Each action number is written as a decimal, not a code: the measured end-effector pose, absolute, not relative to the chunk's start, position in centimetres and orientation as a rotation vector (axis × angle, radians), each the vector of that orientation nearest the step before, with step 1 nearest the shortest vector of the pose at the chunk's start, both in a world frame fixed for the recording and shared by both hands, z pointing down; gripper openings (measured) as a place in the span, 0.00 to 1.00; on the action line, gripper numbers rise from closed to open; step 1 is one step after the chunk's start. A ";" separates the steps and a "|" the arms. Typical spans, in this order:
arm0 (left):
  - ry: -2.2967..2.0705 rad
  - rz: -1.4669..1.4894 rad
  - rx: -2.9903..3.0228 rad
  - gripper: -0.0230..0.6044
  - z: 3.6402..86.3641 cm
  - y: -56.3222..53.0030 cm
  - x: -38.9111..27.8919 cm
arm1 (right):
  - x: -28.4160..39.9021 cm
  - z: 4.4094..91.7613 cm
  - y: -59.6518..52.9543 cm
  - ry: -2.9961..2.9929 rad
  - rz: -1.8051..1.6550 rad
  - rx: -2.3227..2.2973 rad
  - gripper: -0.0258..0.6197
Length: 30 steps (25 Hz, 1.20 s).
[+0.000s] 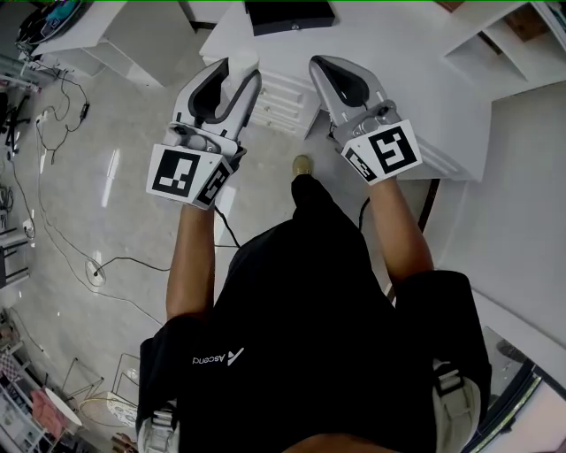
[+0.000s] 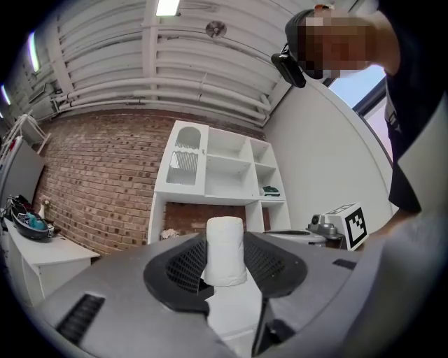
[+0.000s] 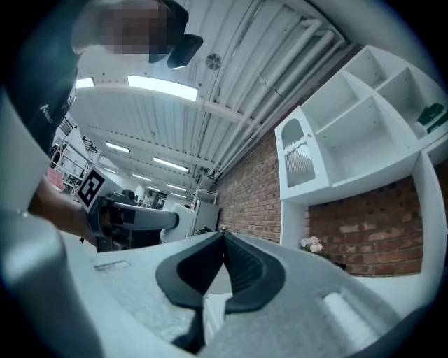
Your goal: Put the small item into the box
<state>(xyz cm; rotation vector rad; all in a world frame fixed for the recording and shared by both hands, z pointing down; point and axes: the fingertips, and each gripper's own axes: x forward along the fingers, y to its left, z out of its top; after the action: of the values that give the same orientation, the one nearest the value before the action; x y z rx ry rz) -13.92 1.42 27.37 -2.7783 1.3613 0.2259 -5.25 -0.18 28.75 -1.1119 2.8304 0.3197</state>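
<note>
My left gripper (image 1: 240,69) is shut on a small white cylinder (image 1: 239,81), which stands upright between its dark pads (image 2: 183,269) in the left gripper view (image 2: 225,250). My right gripper (image 1: 320,64) is shut with nothing in it, its two pads meeting at the tip (image 3: 222,236). Both grippers are held up side by side in front of the person, over the near edge of a white desk (image 1: 398,62). A black box (image 1: 289,15) lies on that desk at the far edge of the head view, beyond both grippers.
White drawers (image 1: 283,97) sit under the desk between the grippers. A white shelf unit (image 2: 224,168) stands against a brick wall (image 2: 98,189). Cables (image 1: 53,115) trail over the tiled floor at the left. A white side table (image 2: 42,255) holds clutter.
</note>
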 end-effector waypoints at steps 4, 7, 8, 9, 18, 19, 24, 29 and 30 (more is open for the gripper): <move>1.381 0.190 -2.789 0.30 28.4 -3.8 -12.5 | -3.8 30.1 -5.2 2.841 0.306 -1.096 0.04; 1.414 0.103 -2.781 0.29 28.8 -10.1 -10.7 | -2.0 30.2 -11.0 2.866 0.271 -1.064 0.04; 1.414 0.079 -2.778 0.30 28.9 -12.0 -10.1 | -1.5 30.1 -12.7 2.876 0.262 -1.051 0.04; 1.415 0.057 -2.777 0.30 28.9 -13.8 -9.7 | -1.2 30.0 -14.3 2.885 0.253 -1.037 0.04; 1.504 -0.153 -2.810 0.30 32.4 -25.4 -7.1 | 0.7 31.5 -24.2 2.948 0.181 -0.923 0.04; 1.514 -0.184 -2.818 0.30 33.0 -26.3 -7.3 | 0.5 31.7 -24.8 2.954 0.182 -0.916 0.04; 1.537 -0.381 -2.869 0.29 36.2 -30.0 -7.5 | -0.2 32.9 -27.4 2.985 0.173 -0.925 0.04; 1.516 -0.588 -2.889 0.29 39.0 -33.2 -7.2 | -0.1 34.3 -29.6 3.023 0.117 -0.957 0.04; 1.508 -0.629 -2.904 0.30 39.3 -33.8 -7.1 | -0.2 34.3 -30.1 3.030 0.115 -0.966 0.04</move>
<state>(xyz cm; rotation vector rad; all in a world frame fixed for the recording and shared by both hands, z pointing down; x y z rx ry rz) -7.12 -33.81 39.34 -2.9040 1.5077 -0.6289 -0.18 -30.09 34.34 -0.9655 3.0299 0.1148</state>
